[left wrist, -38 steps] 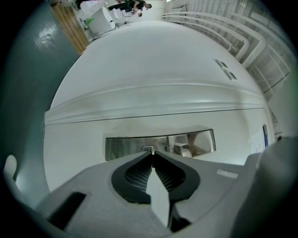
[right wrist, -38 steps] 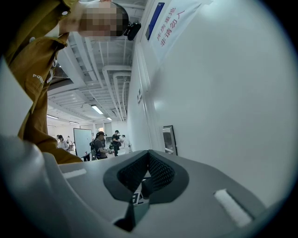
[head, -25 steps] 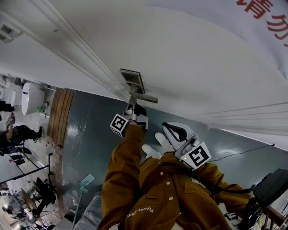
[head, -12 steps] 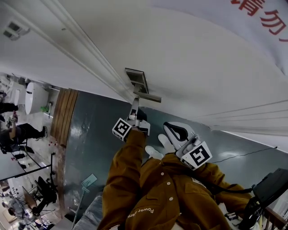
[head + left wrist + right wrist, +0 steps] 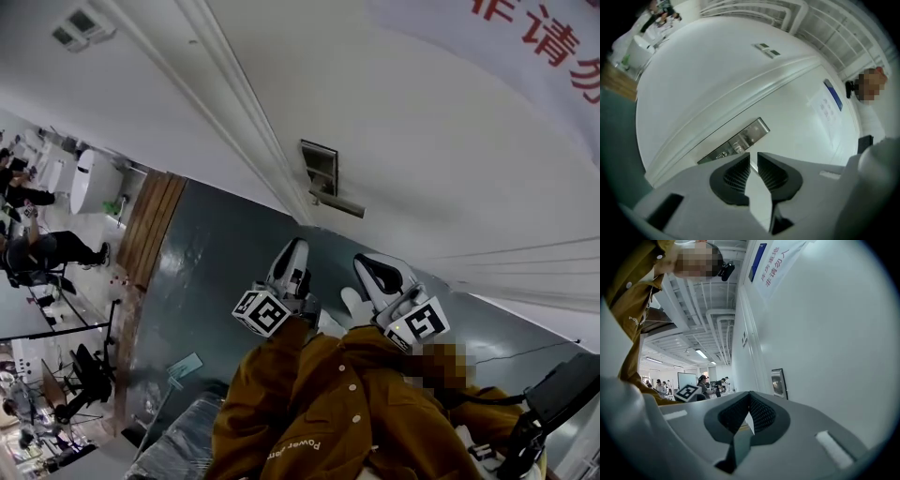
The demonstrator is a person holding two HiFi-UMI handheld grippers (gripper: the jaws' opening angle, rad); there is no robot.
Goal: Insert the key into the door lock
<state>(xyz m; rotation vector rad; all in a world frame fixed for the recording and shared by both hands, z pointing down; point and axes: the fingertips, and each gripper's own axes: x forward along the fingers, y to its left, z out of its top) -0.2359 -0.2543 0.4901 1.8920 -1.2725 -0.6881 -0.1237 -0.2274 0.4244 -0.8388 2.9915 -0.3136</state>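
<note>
Grippers: 2. The left gripper (image 5: 296, 246) has its tongs closing with nothing between them; the other is the right gripper (image 5: 363, 263).
Marker cubes: 2, left cube (image 5: 262, 314) and right cube (image 5: 424, 323).
Count of door (image 5: 422, 141): 1.
Count of lock plate (image 5: 321, 169): 1.
Count of lever handle (image 5: 338, 202): 1.
Count of red-lettered sign (image 5: 548, 52): 1.
Count of blue notice (image 5: 832, 95): 1.
Count of wall plates (image 5: 75, 26): 2, side by side.
Count of white drum (image 5: 94, 181): 1.
Count of people (image 5: 42, 251) at far left: at least 2; beyond that, unclear.

Door (image 5: 441, 159): white. Lock plate (image 5: 321, 170): silver, dark frame. Floor (image 5: 211, 272): grey-green. Jacket (image 5: 309, 422): mustard brown. Marker cube (image 5: 262, 313): black-white squares. Sign (image 5: 548, 52): red characters.
</note>
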